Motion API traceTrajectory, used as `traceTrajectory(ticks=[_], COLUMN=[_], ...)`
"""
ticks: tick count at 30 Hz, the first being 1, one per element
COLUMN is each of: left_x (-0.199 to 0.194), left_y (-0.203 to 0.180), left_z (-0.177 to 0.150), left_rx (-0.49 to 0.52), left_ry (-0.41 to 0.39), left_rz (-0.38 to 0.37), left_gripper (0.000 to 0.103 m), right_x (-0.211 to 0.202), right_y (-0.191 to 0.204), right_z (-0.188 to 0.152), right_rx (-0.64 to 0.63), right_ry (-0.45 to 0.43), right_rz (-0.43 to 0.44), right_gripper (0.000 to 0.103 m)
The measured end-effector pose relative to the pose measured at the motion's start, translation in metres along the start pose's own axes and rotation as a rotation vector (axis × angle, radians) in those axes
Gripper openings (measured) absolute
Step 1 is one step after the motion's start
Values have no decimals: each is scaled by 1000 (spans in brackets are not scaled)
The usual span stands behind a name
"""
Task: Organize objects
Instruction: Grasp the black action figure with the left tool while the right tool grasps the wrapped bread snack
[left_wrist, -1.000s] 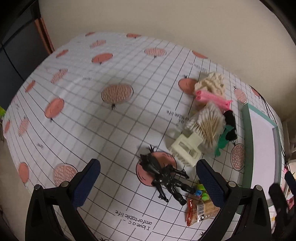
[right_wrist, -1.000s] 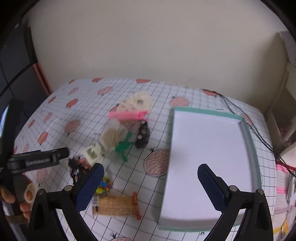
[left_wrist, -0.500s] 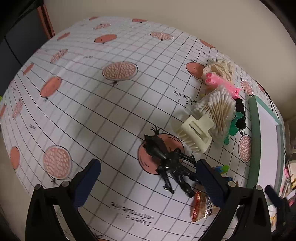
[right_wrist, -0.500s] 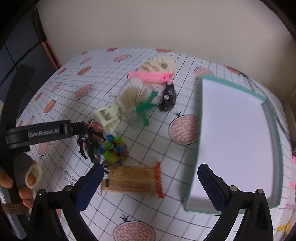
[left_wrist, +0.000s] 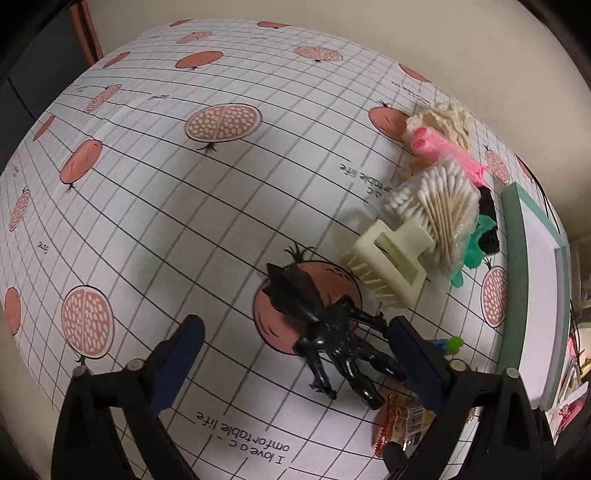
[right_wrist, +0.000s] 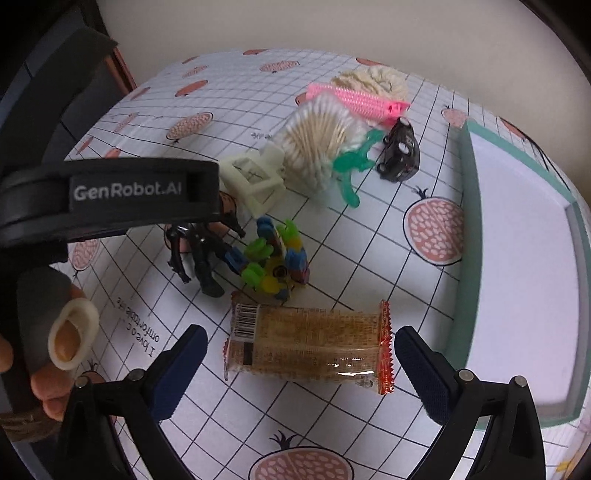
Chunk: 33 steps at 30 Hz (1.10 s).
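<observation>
Left tongs: I hold them wide open, low over the tabletop; nothing is between the blue pads.
Black figure: it lies on the cloth on a printed fruit, between my left fingers but nearer to the right-hand one, whose pad is just beside its arm; I cannot tell whether they touch.
Right tongs: also wide open, gripping nothing, with one finger on each side of the snack pack.
Snack pack: clear wrapper with red crimped ends and a barcode, lying flat across the gap of my right tongs, apart from both pads.
Blocks: a small heap of green, blue and yellow pieces, just behind the snack pack and beside the figure.
Hair claw: cream colour, lying beyond the figure, touching the swabs.
Swabs: a clear bag of cotton swabs, leaning against the claw.
Pink comb: it rests behind the swabs, on a cream knitted thing.
Green toy: just right of the swabs.
Toy car: dark, between the green toy and the tray.
Tray: white inside with a green rim, on the right side of the tabletop, nothing in the part I can see.
Hand: at the left edge of the right view, holding the handle of the left tongs.
</observation>
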<state>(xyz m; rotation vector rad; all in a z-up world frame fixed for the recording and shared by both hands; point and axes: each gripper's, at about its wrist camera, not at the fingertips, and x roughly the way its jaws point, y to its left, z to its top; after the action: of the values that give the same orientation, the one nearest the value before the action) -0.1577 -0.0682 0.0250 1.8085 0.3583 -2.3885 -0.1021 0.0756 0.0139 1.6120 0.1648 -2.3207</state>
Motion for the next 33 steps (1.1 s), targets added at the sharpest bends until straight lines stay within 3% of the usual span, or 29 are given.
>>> traceTrajectory(ticks=[5, 14, 16, 20, 24, 33], left_x=[4, 2, -1, -10, -18, -38], left_y=[-7, -20, -23, -26, -28, -12], left_z=[-1, 1, 3, 7, 12, 4], left_rx=[-1, 7, 19, 17, 24, -15], left_ry=[16, 22, 8, -14, -32, -79], left_rz=[6, -38, -25, -39, -21, -69], left_gripper=[89, 46, 44, 28, 27, 27], right_x=[7, 10, 10, 9, 5, -15], right_y=[1, 0, 1, 1, 3, -10], right_z=[-3, -3, -2, -2, -1, 4], right_rx=[-2, 15, 13, 15, 11, 14], right_ry=[19, 32, 31, 26, 11, -14], right_rz=[-21, -29, -31, -32, -30, -19], right_gripper=[102, 94, 92, 89, 85, 84])
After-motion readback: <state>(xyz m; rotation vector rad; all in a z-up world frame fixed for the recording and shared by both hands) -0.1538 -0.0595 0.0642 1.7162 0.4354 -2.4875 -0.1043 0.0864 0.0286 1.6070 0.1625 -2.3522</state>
